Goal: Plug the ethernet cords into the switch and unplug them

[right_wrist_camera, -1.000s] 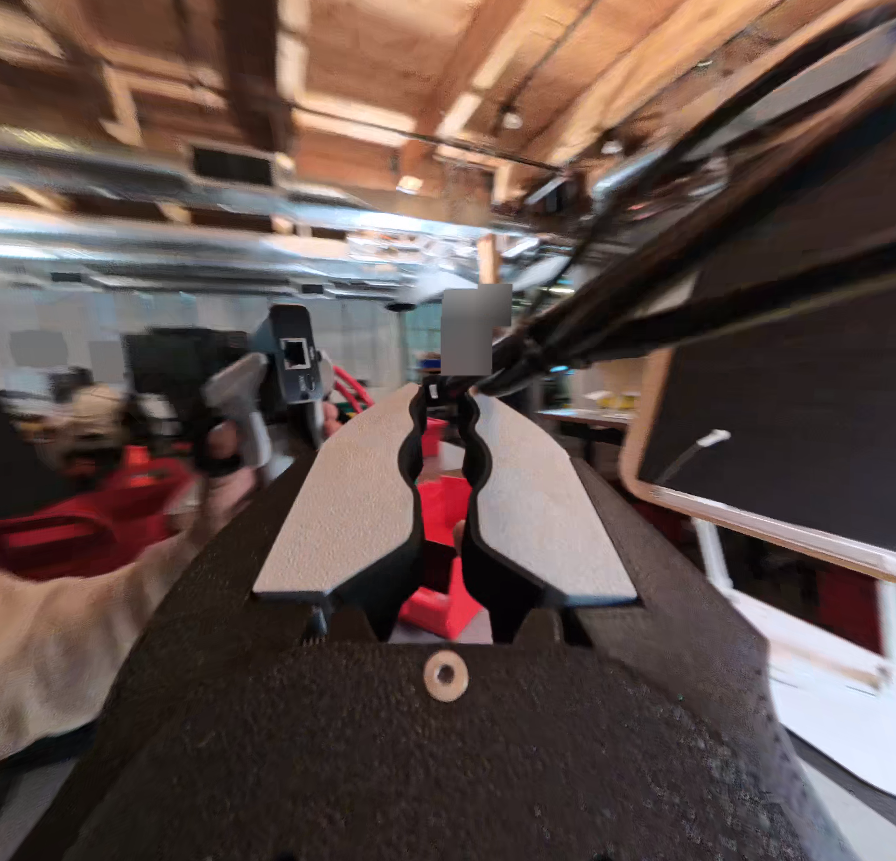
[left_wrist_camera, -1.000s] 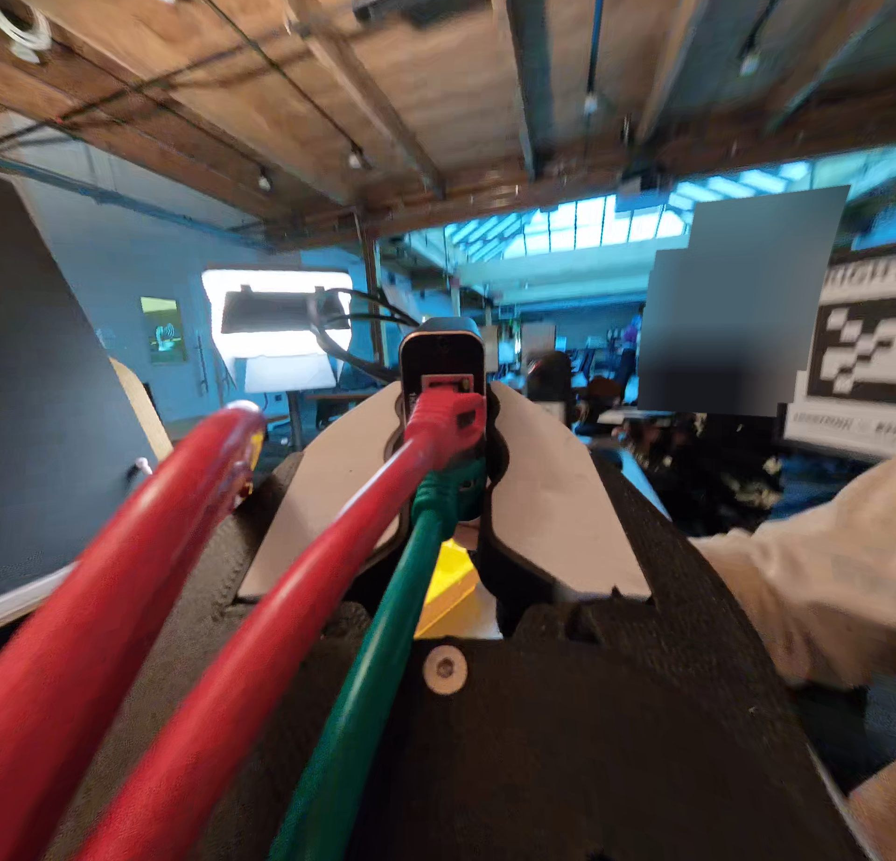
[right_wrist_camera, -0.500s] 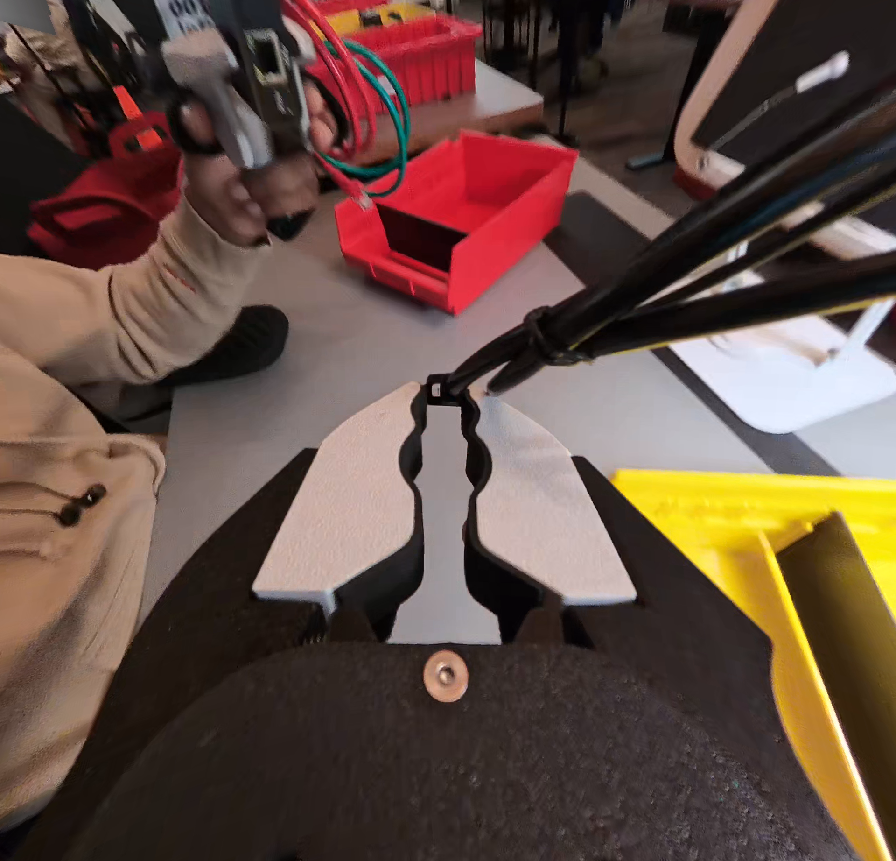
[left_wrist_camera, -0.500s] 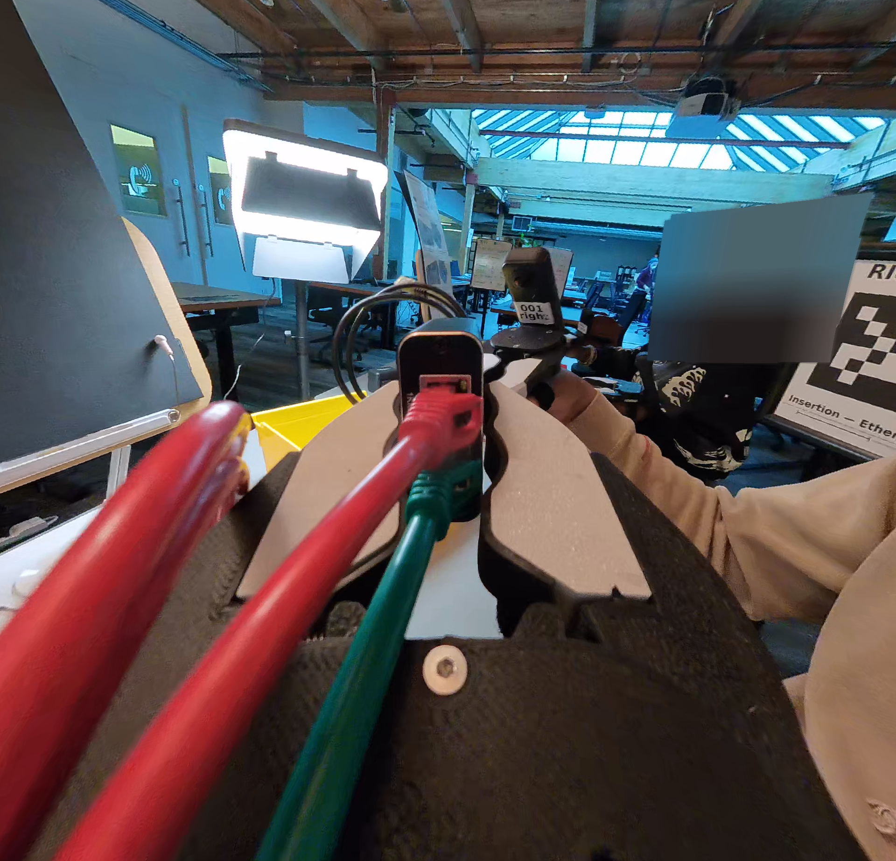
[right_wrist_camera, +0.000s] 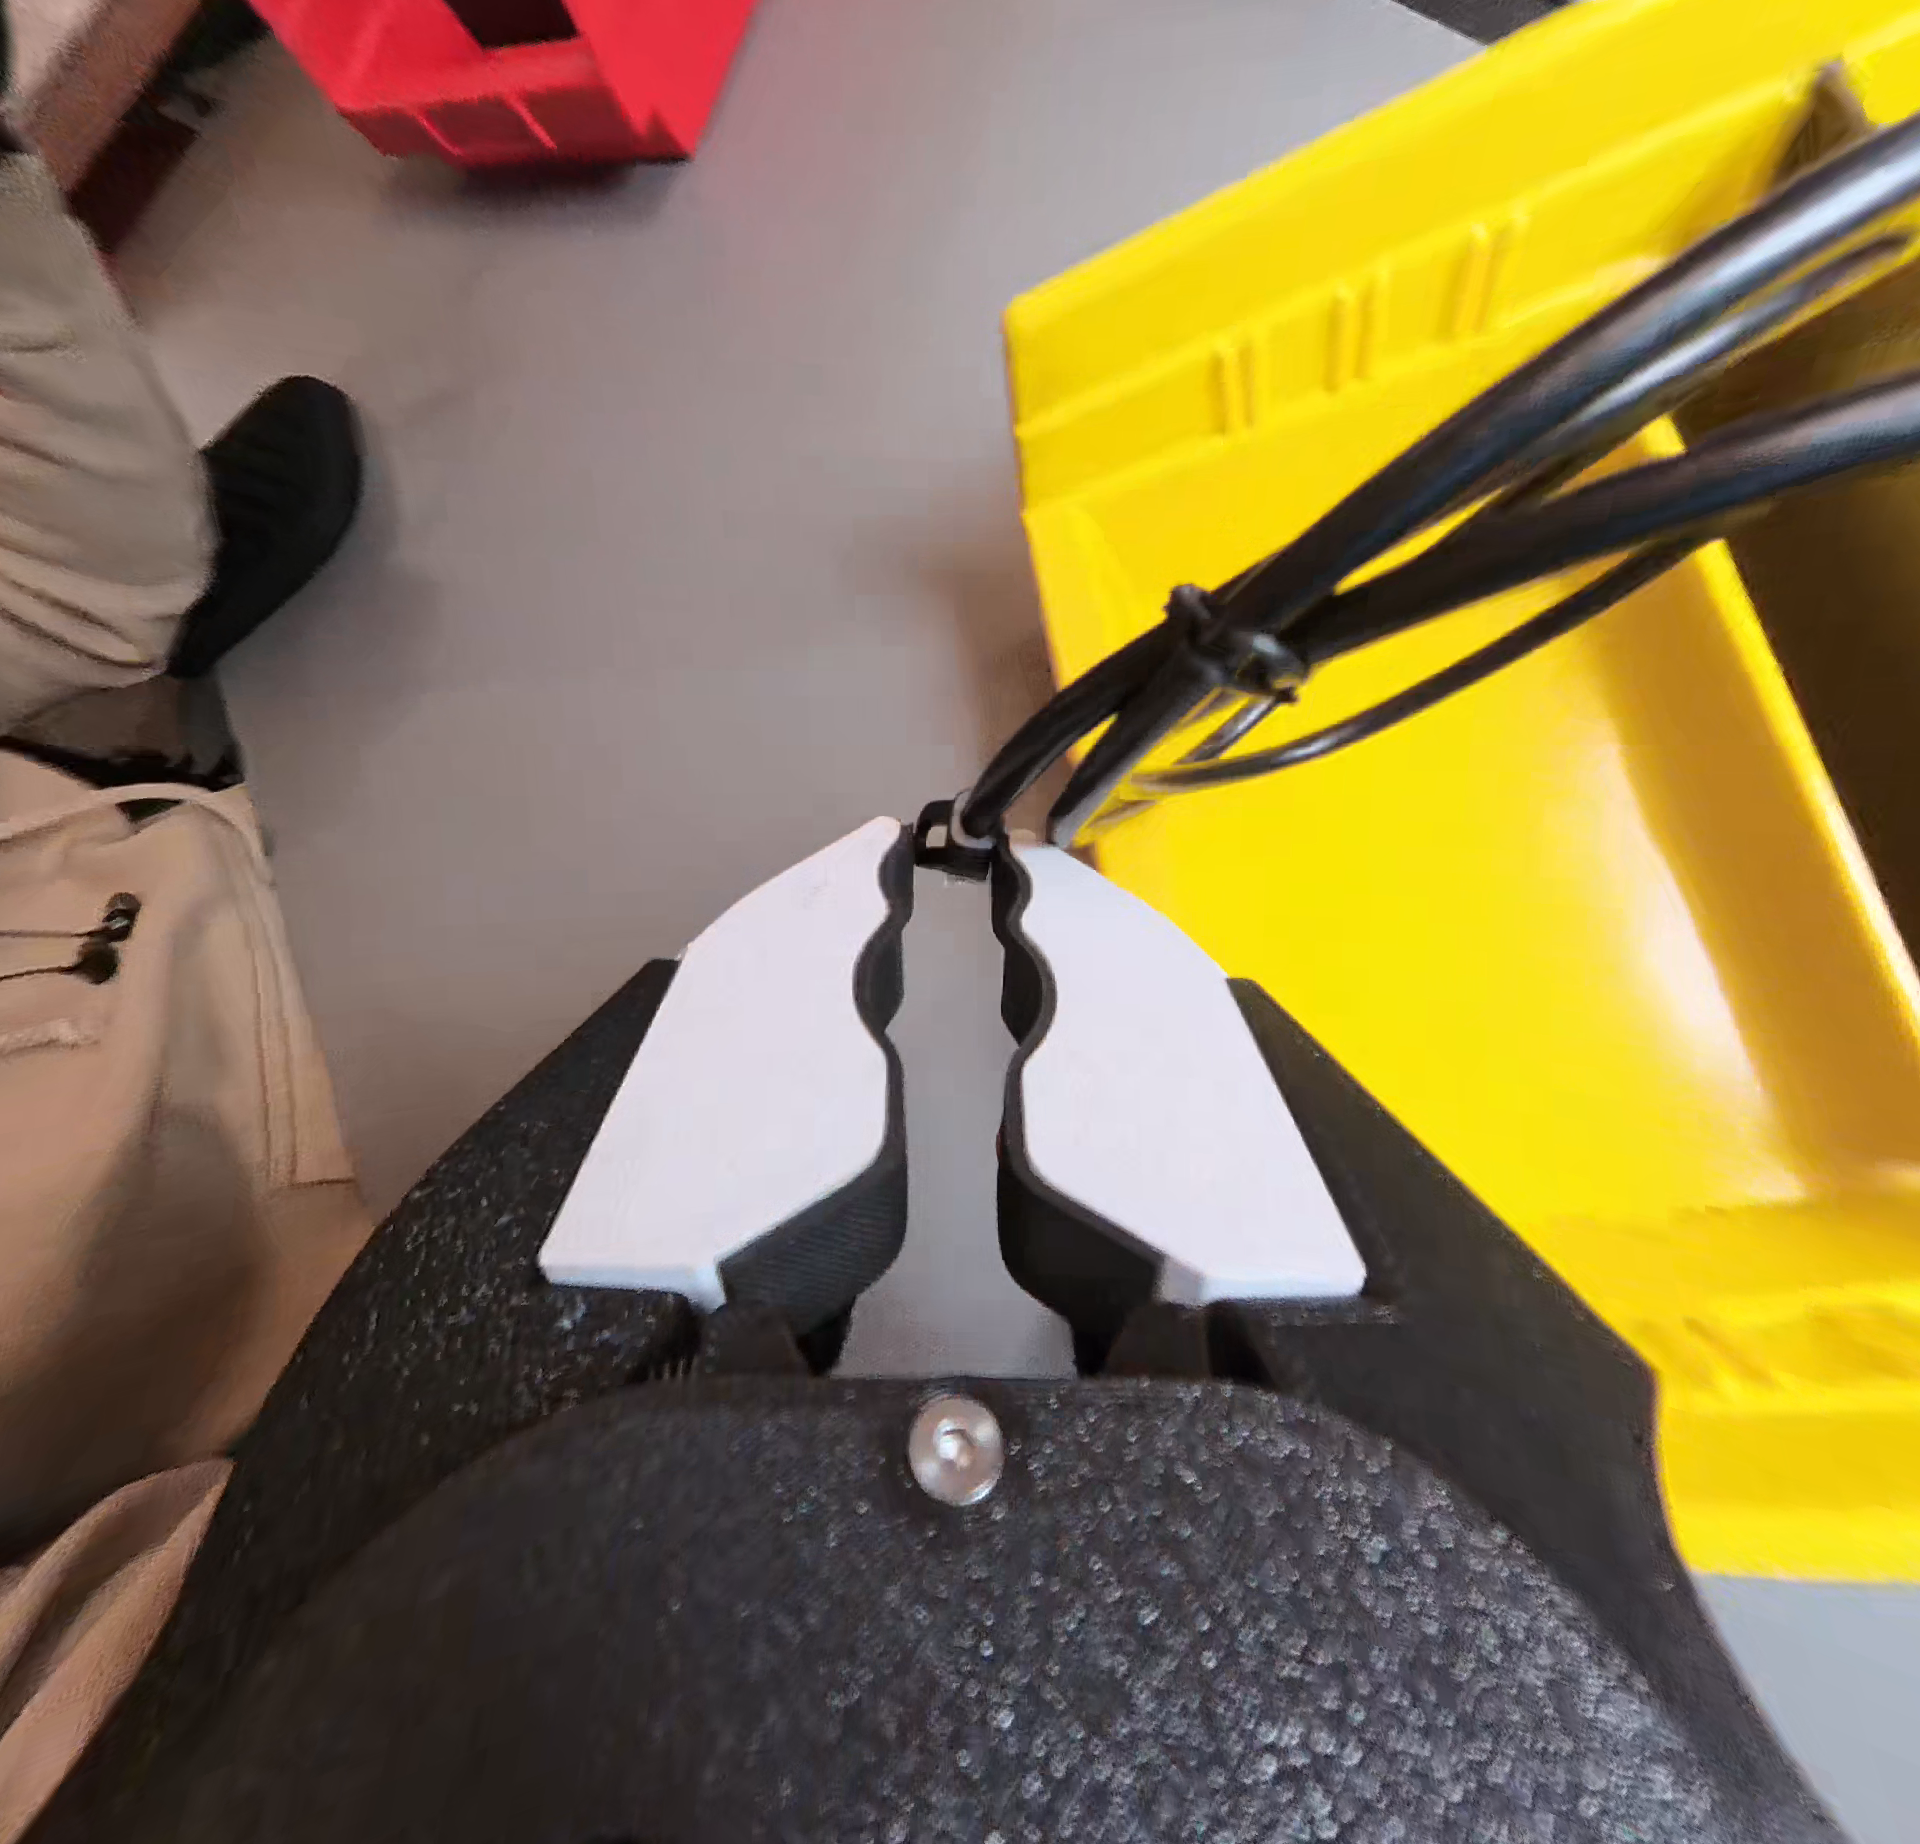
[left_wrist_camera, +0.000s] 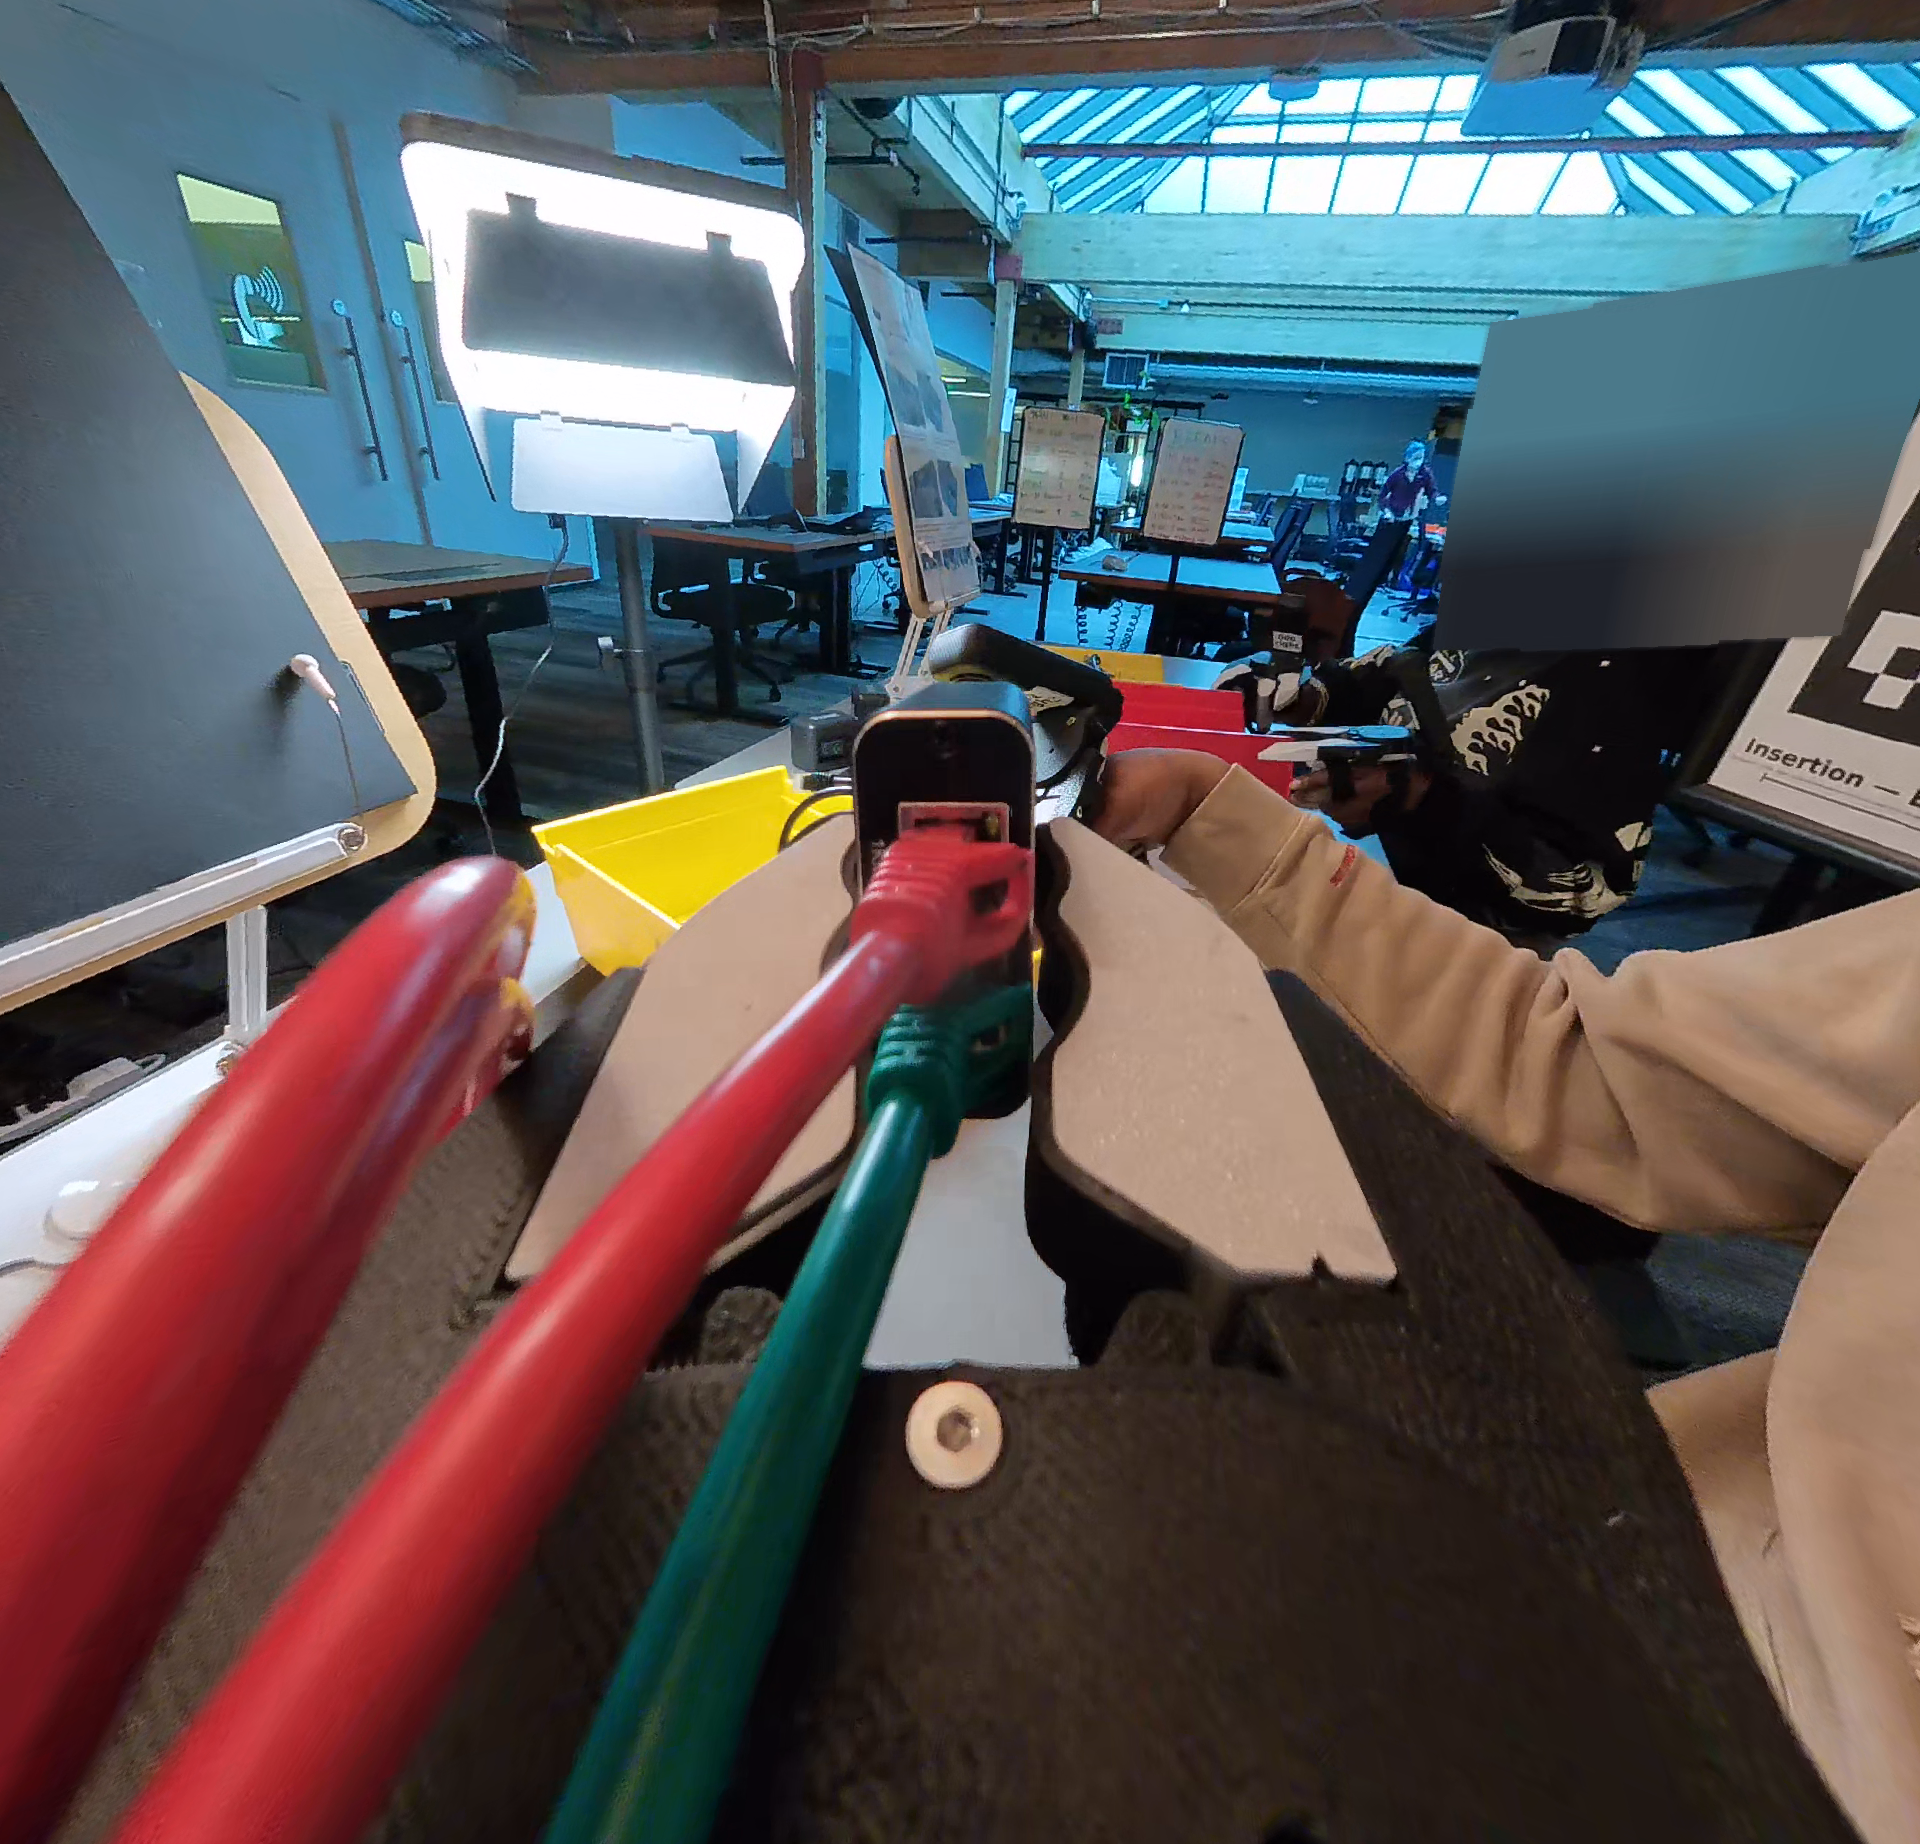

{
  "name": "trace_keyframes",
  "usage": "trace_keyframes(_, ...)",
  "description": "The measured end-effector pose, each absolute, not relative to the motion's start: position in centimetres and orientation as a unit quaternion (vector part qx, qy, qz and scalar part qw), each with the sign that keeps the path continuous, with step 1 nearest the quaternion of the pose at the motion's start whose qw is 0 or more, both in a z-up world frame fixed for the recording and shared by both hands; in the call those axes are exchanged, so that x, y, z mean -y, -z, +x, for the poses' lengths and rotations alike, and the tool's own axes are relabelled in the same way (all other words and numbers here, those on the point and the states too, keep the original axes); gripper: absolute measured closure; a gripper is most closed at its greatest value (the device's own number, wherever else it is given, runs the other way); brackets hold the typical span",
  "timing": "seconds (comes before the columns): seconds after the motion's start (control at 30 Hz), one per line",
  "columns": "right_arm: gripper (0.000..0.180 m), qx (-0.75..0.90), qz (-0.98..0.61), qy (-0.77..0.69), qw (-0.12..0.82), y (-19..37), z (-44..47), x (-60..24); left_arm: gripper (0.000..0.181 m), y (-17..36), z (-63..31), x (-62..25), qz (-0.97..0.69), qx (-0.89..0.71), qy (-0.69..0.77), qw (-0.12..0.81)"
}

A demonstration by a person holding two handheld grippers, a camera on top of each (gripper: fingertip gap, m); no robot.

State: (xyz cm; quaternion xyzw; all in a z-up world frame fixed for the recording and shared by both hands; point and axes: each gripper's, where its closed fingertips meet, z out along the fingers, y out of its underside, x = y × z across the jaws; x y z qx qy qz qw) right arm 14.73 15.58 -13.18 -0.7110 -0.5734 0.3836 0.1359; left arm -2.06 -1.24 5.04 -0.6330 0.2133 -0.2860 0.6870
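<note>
Switch (left_wrist_camera: 943, 797) between left tool (left_wrist_camera: 940, 921) (clamped)

In the left wrist view one black switch (left_wrist_camera: 943, 766) is standing at twelve o'clock, with two plugs sitting at its face: one red plug (left_wrist_camera: 940, 885) and one green plug (left_wrist_camera: 940, 1046). Two red cord runs (left_wrist_camera: 582, 1223) and one green cord (left_wrist_camera: 790, 1379) are trailing toward seven o'clock. One yellow bin (left_wrist_camera: 665, 849) is showing at ten o'clock and two flip-chart boards (left_wrist_camera: 1058, 464) at one o'clock. In the right wrist view one yellow bin (right_wrist_camera: 1455, 859) is lying at three o'clock and one red bin (right_wrist_camera: 499, 49) at eleven o'clock, while one black cable bundle (right_wrist_camera: 1455, 506) is running toward two o'clock with one tie (right_wrist_camera: 1236, 651) binding it
</note>
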Motion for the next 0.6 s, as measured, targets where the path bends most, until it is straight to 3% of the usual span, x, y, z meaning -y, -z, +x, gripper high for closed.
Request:
trace_keyframes(0.27, 0.163, 0.488, -0.798, -0.197, 0.292, 11.5, 18.4, -22.9, 0.152, -4.3, -1.9, 0.7, -0.642, -0.212, 0.29, 0.677)
trace_keyframes(0.6, 0.157, 0.466, -0.731, -0.115, 0.486, 4.2, 17.2, -24.3, 0.152, -3.2, -1.2, 0.2, -0.652, -0.214, 0.292, 0.666)
